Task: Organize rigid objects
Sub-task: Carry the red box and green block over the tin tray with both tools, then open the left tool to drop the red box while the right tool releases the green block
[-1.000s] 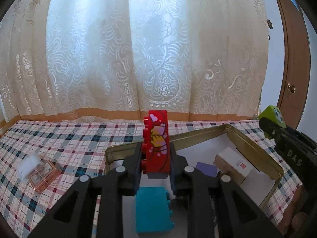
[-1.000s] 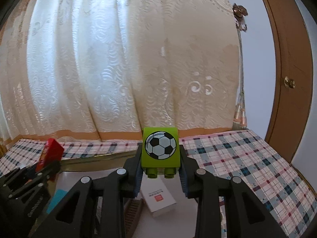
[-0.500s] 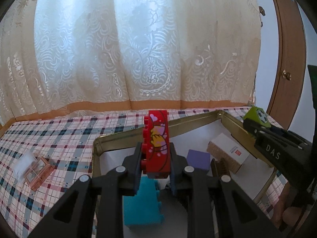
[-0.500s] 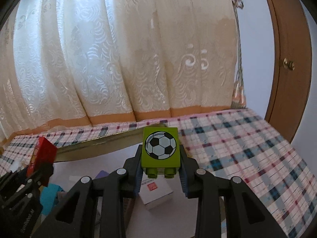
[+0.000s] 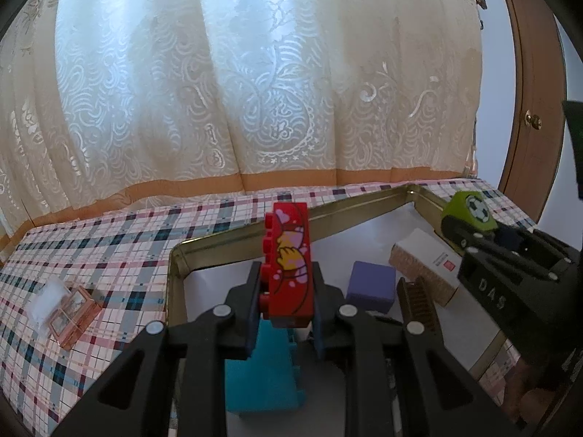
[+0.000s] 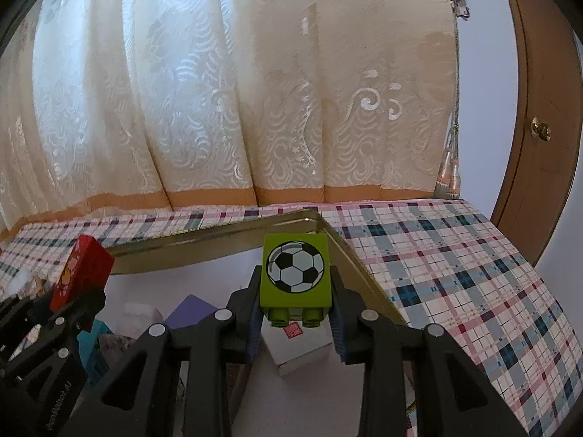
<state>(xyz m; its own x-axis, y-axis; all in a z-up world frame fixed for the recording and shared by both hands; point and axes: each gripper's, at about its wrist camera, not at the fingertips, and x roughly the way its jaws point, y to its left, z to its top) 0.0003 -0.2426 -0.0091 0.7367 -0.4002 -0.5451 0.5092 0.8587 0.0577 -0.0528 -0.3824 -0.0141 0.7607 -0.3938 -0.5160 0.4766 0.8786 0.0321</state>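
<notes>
My left gripper [image 5: 288,291] is shut on a red brick [image 5: 289,262] with a cartoon print, held upright above the gold tray [image 5: 255,235]. My right gripper [image 6: 296,302] is shut on a green brick [image 6: 296,269] with a football print, held above the tray's far right corner [image 6: 309,215]. In the tray lie a teal brick [image 5: 262,375], a purple cube [image 5: 371,284], a white box [image 5: 426,258] and a brown comb [image 5: 419,304]. The right gripper with the green brick [image 5: 470,211] shows at the right of the left wrist view.
A plaid tablecloth [image 5: 109,255] covers the table. A small pink clear case [image 5: 73,318] lies on it left of the tray. A lace curtain [image 5: 255,91] hangs behind. A wooden door [image 6: 539,145] stands at the right.
Both grippers have moved in over the tray with their bricks still held. The tray contents now sit closer under the fingers in both views.
</notes>
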